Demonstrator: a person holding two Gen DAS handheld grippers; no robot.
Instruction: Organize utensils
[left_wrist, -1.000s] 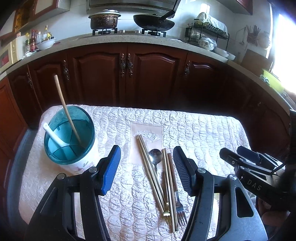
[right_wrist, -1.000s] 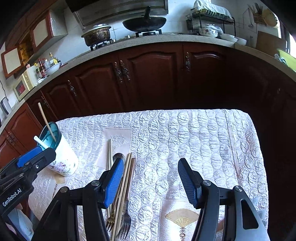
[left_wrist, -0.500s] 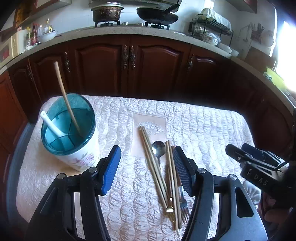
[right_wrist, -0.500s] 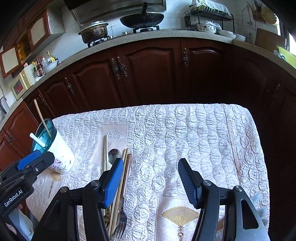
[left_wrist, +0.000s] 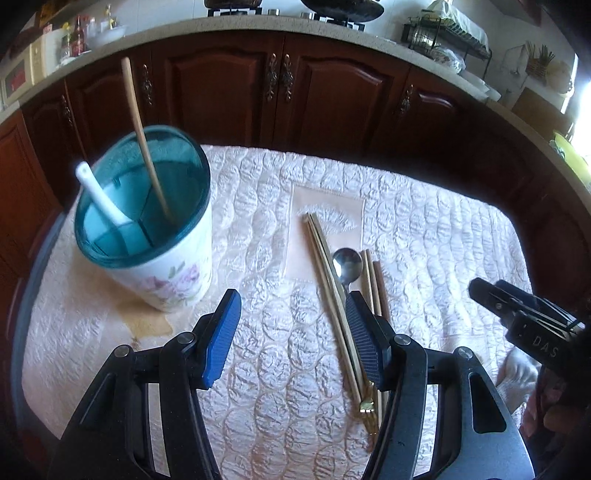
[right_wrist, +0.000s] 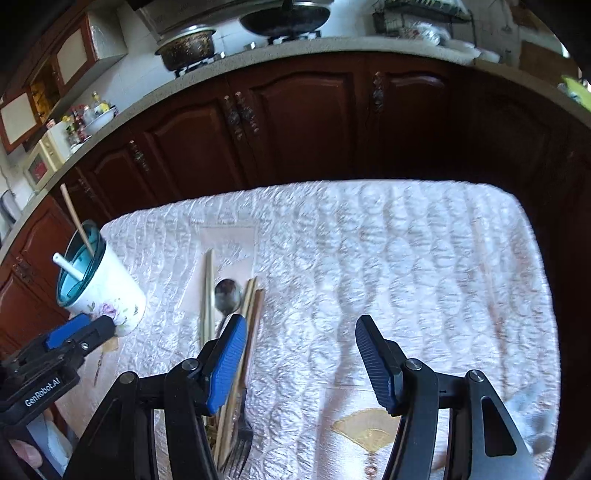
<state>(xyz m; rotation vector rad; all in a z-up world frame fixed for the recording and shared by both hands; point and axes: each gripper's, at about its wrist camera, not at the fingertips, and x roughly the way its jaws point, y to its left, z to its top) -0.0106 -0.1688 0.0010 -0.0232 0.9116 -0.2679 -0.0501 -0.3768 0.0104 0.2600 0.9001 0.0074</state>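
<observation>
Now both grippers lower, nearer utensils.

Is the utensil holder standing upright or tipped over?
Upright. The utensil holder rests on its base on the tablecloth, open top upward, with a wooden stick and white spoon standing inside.
</observation>
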